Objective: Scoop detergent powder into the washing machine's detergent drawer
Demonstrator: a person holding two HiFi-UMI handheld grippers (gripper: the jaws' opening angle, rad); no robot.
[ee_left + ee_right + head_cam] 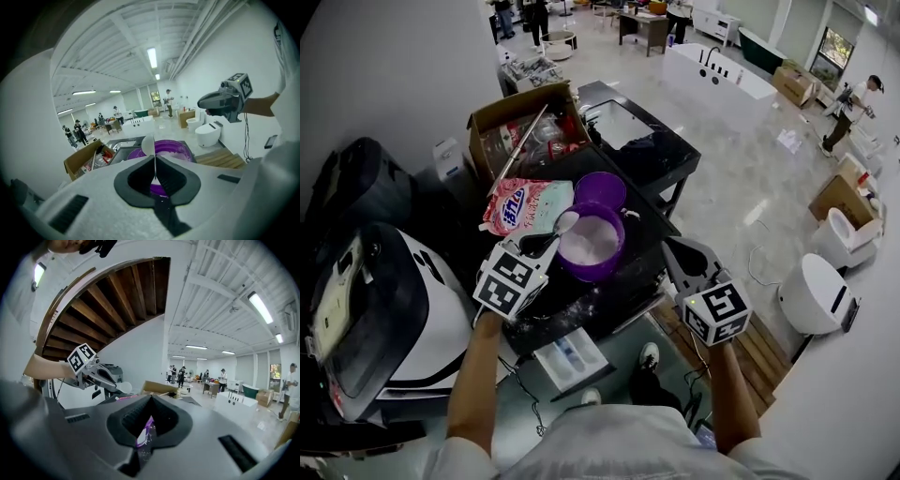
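One white spoon [555, 232], pinched by its handle in the left claw [534, 251], hovers over the purple plastic bowl of white powder [592, 246] near the dark bench's [609, 300] near edge; the right claw [671, 249] is closed on nothing; tipping the spoon on the way to the white drawer [570, 356] below would likely spill powder.

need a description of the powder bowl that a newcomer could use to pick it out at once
On the dark table in front of the person, beside the pink-and-white detergent bag, stand two purple bowls. It's the nearer bowl, full of white powder, with the spoon in the left gripper held over its rim. The bowl behind it shows only purple inside.
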